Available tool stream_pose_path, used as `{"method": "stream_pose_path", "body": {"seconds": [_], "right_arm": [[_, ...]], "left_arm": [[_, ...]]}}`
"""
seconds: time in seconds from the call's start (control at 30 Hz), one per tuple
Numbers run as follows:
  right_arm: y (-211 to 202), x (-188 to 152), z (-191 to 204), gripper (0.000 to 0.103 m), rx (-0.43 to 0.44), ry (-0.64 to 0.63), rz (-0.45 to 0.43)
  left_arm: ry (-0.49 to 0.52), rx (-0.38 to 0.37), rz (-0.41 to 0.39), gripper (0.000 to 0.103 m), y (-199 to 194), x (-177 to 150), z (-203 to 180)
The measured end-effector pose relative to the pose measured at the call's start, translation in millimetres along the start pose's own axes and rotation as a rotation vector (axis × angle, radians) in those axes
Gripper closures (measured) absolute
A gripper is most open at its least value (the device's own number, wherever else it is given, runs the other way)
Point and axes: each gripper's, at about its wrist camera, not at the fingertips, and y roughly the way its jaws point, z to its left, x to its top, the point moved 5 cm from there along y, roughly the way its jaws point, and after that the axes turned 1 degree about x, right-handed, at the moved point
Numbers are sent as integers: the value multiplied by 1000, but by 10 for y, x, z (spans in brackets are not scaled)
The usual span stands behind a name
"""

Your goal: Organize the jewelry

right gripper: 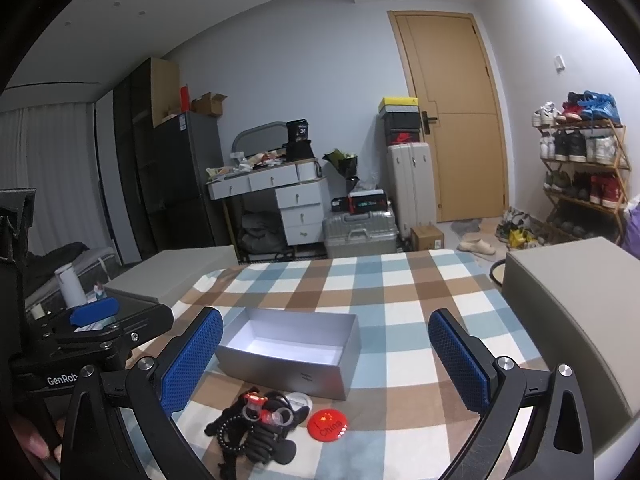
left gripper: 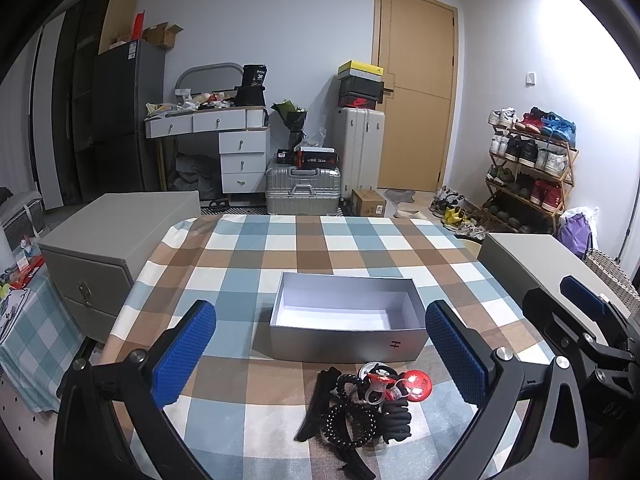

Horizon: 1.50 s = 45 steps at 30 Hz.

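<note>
Left gripper (left gripper: 320, 354): fingers spread wide, holding nothing; pile lies between and just below the fingertips
Right gripper (right gripper: 325, 358): fingers spread wide, holding nothing; pile lies low and nearer the left finger (right gripper: 192, 360)
Pile (left gripper: 360, 404): black beads, black clips, red pieces, on the cloth (left gripper: 360, 248) just in front of the box
Badge (right gripper: 328, 425): red, round, flat at the pile's right edge
Box (left gripper: 347, 318): grey, open, beyond the pile
</note>
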Motion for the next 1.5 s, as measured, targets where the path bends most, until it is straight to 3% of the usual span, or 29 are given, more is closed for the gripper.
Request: {"method": "stream_pose_path", "body": {"seconds": [1.23, 1.5], "right_arm": [[67, -81, 43, 0, 8, -14, 37], [131, -148, 50, 0, 43, -22, 64]], "left_arm": [[-17, 2, 24, 1, 15, -85, 115], [-36, -72, 56, 1, 84, -100, 169]]}}
